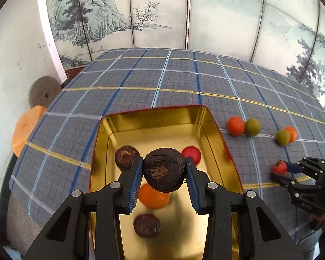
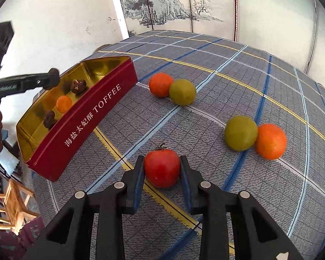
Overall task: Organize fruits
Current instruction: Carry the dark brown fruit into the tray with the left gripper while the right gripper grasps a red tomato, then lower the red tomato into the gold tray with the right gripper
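Both grippers hold fruit: left gripper (image 1: 164, 170) grips a dark, perhaps dried fruit (image 1: 164, 170) above the toffee tin (image 1: 216, 127), release next; right gripper (image 2: 162, 169) clasps a tomato (image 2: 162, 168).

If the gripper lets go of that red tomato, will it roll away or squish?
The red tomato looks round and smooth, so it would probably roll on the flat tablecloth. Its shiny skin may be slippery between the right gripper fingers. It keeps its shape there, so it seems fairly firm, though hard squeezing might bruise it.

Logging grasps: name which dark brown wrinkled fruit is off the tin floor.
The large dark wrinkled fruit clamped in the left gripper; the other two lie inside the gold-lined tin.
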The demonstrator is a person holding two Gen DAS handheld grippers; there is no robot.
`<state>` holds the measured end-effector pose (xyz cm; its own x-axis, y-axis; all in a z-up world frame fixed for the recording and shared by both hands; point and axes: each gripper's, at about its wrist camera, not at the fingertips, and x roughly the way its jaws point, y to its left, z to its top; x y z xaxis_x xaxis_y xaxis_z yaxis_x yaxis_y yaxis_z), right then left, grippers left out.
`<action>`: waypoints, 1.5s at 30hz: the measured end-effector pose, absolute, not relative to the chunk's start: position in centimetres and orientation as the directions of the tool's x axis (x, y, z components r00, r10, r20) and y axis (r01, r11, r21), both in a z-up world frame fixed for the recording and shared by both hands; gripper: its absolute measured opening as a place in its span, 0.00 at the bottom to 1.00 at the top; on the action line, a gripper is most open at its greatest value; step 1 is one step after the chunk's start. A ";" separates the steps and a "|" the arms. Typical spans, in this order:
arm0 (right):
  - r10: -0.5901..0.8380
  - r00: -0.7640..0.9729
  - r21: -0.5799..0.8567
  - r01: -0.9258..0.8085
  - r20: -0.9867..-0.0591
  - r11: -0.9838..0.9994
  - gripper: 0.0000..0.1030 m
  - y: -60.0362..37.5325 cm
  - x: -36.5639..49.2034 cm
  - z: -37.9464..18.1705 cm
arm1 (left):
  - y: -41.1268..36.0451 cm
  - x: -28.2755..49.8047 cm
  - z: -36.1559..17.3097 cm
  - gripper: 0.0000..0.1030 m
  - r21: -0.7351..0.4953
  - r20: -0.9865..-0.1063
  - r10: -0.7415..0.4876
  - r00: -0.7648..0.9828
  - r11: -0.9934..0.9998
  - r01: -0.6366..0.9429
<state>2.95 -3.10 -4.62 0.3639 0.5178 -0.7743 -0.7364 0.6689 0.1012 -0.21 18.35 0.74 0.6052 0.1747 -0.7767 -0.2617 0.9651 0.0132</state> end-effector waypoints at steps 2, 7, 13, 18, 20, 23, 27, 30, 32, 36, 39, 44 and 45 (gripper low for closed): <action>0.517 0.365 0.099 -0.736 -0.774 0.669 0.28 -3.1 3.0 -4.6 | 18.3 0.6 0.6 0.39 0.043 -0.782 0.192 0.593 0.966 -0.255; 0.513 0.369 0.093 -0.736 -0.775 0.670 0.28 -3.0 2.9 -4.7 | 18.7 2.1 0.1 0.39 0.077 -0.791 0.212 0.575 0.965 -0.250; 0.513 0.368 0.094 -0.736 -0.775 0.670 0.28 -3.0 2.9 -4.7 | 19.1 3.1 -0.3 0.39 0.086 -0.800 0.220 0.558 0.963 -0.257; 0.511 0.370 0.090 -0.737 -0.776 0.670 0.28 -3.0 2.9 -4.7 | 19.1 3.6 -0.6 0.39 0.105 -0.805 0.234 0.546 0.961 -0.256; 0.511 0.370 0.090 -0.737 -0.776 0.670 0.28 -3.0 2.9 -4.7 | 19.1 3.6 -0.7 0.39 0.110 -0.804 0.239 0.545 0.960 -0.258; 0.509 0.372 0.086 -0.737 -0.776 0.670 0.28 -3.0 2.8 -4.7 | 19.2 3.7 -0.8 0.40 0.118 -0.801 0.249 0.545 0.957 -0.263; 0.508 0.373 0.084 -0.738 -0.776 0.669 0.28 -3.0 2.9 -4.7 | 19.4 3.8 -0.7 0.48 0.128 -0.797 0.261 0.544 0.954 -0.270; 0.508 0.374 0.082 -0.739 -0.776 0.669 0.28 -3.0 2.8 -4.7 | 19.2 3.4 -0.5 0.56 0.135 -0.790 0.271 0.550 0.952 -0.275; 0.508 0.374 0.082 -0.739 -0.776 0.669 0.28 -3.0 2.8 -4.7 | 18.9 2.9 -0.1 0.58 0.146 -0.781 0.282 0.557 0.950 -0.276; 0.508 0.374 0.081 -0.739 -0.776 0.669 0.28 -3.0 2.8 -4.7 | 18.0 1.4 0.6 0.66 0.179 -0.761 0.319 0.564 0.940 -0.290; 0.513 0.370 0.090 -0.739 -0.775 0.668 0.28 -3.1 2.9 -4.7 | 17.4 0.1 1.0 0.71 0.192 -0.749 0.348 0.564 0.929 -0.317; 0.523 0.366 0.106 -0.735 -0.770 0.670 0.28 -3.5 3.1 -4.6 | 16.7 -2.4 1.6 0.79 0.174 -0.743 0.356 0.566 0.920 -0.350; 0.522 0.368 0.105 -0.734 -0.769 0.671 0.28 -3.5 3.0 -4.6 | 16.6 -2.7 1.6 0.79 0.173 -0.745 0.355 0.565 0.920 -0.351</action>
<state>3.01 -3.46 -4.58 0.3676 0.5224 -0.7694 -0.7341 0.6709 0.1048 -2.70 16.57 1.59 0.5653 0.3550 -0.7446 -0.3505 0.9205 0.1728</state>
